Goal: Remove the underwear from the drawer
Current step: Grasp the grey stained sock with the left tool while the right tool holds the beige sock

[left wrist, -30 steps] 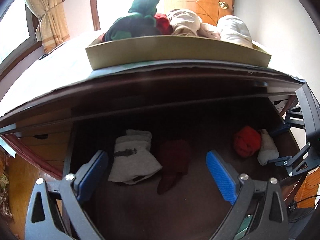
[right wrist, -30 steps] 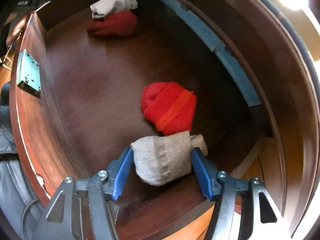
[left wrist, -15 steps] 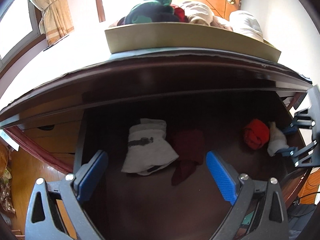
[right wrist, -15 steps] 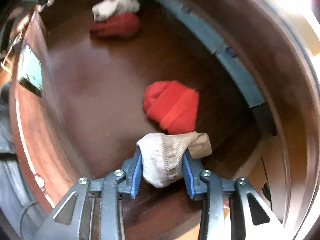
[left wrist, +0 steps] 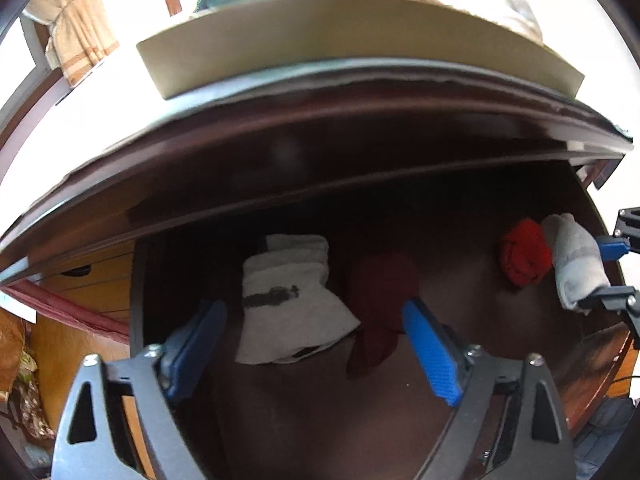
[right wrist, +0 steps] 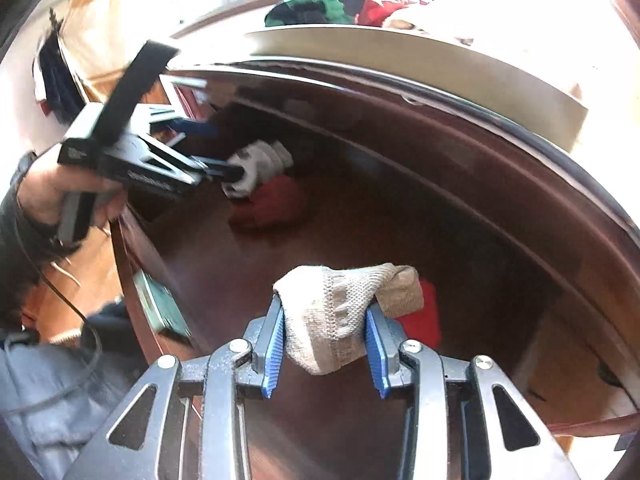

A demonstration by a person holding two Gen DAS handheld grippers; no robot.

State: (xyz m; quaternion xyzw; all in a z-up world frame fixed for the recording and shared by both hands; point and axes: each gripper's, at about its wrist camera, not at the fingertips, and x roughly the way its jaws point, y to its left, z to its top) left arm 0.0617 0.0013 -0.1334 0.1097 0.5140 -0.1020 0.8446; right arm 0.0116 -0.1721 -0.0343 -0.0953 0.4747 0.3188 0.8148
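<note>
My right gripper [right wrist: 326, 346] is clamped on a beige knitted bundle [right wrist: 340, 316], its blue pads pressing both sides, the bundle clear of the drawer floor [right wrist: 248, 276] (the jaws have just been closing on it). Just behind the bundle a bright red roll [right wrist: 424, 316] lies on the floor. My left gripper [left wrist: 316, 344] has its fingers wide apart, though they have just been closing a little; between them lies a folded white piece with a dark mark [left wrist: 288, 304], not pressed by either pad, and a dark maroon piece [left wrist: 380, 304] lies just beside it on the right, against the right-hand pad. Further back, above the drawer, a shallow tan tray [left wrist: 328, 40] sits on the top of the chest, heaped with green, red and pale clothes [right wrist: 340, 4]. A curtain [left wrist: 76, 44] hangs far left.
</note>
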